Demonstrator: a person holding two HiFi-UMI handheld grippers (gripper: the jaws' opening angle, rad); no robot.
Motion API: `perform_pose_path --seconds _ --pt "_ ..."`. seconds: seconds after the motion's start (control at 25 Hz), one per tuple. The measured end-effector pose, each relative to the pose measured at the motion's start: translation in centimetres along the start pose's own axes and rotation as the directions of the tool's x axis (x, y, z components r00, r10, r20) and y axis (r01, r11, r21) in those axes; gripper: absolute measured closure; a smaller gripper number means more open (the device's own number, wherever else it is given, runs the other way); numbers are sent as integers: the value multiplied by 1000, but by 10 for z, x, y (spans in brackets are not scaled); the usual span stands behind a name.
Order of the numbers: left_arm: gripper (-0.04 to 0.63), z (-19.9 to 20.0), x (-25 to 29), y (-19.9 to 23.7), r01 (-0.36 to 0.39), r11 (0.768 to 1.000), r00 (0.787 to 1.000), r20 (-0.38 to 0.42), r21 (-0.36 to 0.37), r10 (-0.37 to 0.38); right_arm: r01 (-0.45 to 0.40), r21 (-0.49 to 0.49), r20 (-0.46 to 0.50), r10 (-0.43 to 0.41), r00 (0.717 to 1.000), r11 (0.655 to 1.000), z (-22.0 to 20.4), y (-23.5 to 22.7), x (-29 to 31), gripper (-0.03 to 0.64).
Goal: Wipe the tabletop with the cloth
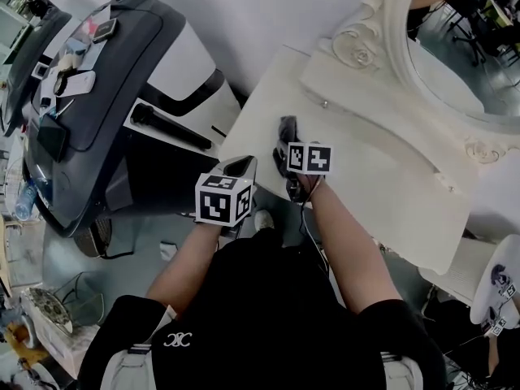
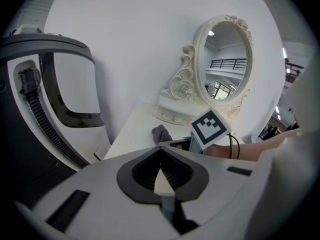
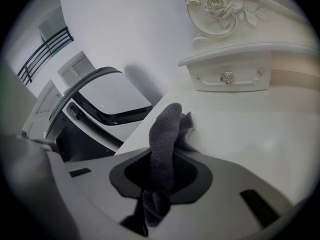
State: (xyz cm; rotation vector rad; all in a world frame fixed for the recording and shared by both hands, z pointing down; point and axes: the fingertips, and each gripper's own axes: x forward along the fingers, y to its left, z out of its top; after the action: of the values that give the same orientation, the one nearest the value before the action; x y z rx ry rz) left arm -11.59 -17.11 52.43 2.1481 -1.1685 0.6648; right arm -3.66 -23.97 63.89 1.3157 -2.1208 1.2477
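Cloth point(image 3: 167, 134): dark grey, nubby pile, bunched into a thick roll with a looser fold behind it; it sits at the left end of the bench point(image 1: 382, 169), close to that edge, and its front part appears to rest on the pale top. Right claw point(image 3: 160, 180): clamped on the cloth, which runs up through the dark opening between the jaws and humps forward beyond them, a short tail hanging below; the claw is held low over the bench's left end. Left claw point(image 2: 163, 176): jaws drawn together with nothing between them, held just beside the right claw near the bench's left edge and apart from the cloth. Bench: cream-white, smooth, bare across its middle. Mirror point(image 2: 227, 64): oval, in a carved cream frame with a rose ornament, standing at the back of the bench. Drawer point(image 3: 227, 77): small, with a round knob, under the mirror's base. Machine point(image 1: 106, 80): large, dark grey and white, left of the bench.
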Motion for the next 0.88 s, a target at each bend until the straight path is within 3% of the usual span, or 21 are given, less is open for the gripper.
perform_pose_path --seconds 0.48,0.88 --pt "589 0 -6 36 -22 999 1000 -12 -30 22 105 52 34 -107 994 993 54 -10 35 534" --pt "589 4 11 11 33 999 999 -29 4 -33 165 111 60 -172 983 980 51 -56 2 535"
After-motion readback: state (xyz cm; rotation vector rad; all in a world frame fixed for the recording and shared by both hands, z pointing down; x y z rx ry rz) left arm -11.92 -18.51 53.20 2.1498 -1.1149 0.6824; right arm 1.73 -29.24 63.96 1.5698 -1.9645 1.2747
